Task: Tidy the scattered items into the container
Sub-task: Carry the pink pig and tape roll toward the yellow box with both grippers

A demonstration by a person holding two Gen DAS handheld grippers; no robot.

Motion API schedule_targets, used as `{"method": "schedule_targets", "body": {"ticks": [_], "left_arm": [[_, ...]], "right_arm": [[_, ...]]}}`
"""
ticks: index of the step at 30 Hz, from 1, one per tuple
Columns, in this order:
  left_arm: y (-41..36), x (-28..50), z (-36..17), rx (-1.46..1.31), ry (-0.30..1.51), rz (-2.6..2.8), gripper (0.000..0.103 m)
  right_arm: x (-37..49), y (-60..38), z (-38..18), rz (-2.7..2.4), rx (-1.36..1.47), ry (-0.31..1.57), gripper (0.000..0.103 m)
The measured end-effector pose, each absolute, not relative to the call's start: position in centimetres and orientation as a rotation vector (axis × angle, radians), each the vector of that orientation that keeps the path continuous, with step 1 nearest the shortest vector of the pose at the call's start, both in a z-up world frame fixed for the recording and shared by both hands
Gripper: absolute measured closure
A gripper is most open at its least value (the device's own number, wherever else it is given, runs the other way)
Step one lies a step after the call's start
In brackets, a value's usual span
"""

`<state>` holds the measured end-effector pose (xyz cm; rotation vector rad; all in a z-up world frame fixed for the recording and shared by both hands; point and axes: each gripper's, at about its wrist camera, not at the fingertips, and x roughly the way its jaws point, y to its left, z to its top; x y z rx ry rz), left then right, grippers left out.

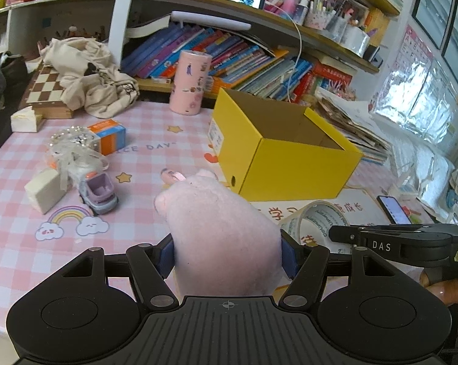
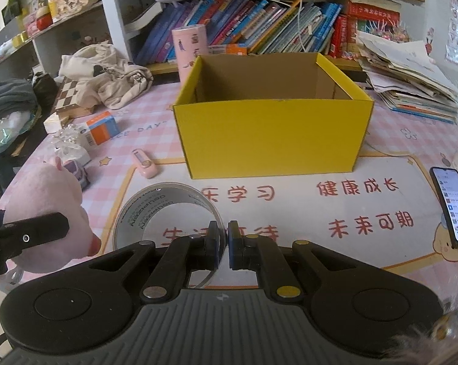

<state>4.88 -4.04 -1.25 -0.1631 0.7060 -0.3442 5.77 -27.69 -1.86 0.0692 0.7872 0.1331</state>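
Left wrist view is showing the left gripper (image 1: 227, 255) squeezing a pink plush toy (image 1: 219, 228), carrying it toward the yellow box (image 1: 289, 167) ahead-right; the right gripper (image 2: 224, 243) is pinching the tape roll (image 2: 168, 213) wall.

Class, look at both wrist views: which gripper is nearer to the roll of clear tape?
Right. The right gripper is shut on the wall of the roll of clear tape. The left gripper is beside it, clamping the pink plush toy.

The yellow box's (image 2: 271, 133) floor is hidden by its front wall; the phone (image 2: 452, 206) is cut off at the right edge, its screen text too small to be read.
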Motion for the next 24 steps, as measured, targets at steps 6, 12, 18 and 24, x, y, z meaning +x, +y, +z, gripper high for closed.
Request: {"method": "schedule_targets", "body": {"ticks": [6, 12, 18, 24], "left_arm": [[-5.3, 5.2, -1.5, -0.153, 0.722, -0.381, 0.037], [-6.7, 5.5, -1.6, -0.136, 0.733, -0.419, 0.037], [-8.0, 6.0, -1.8, -0.125, 0.742, -0.439, 0.037], [-9.1, 6.5, -1.7, -0.116, 0.741, -0.448, 0.037]], "right_arm": [[5.7, -28.7, -2.1, 0.119, 0.079, 0.794, 0.097], [5.4, -29.8, -2.3, 0.102, 0.088, 0.797, 0.097], [5.5, -31.0, -2.3, 0.086, 0.098, 0.798, 0.097], [5.8, -32.0, -2.3, 0.079, 0.101, 0.797, 0.097]]}}
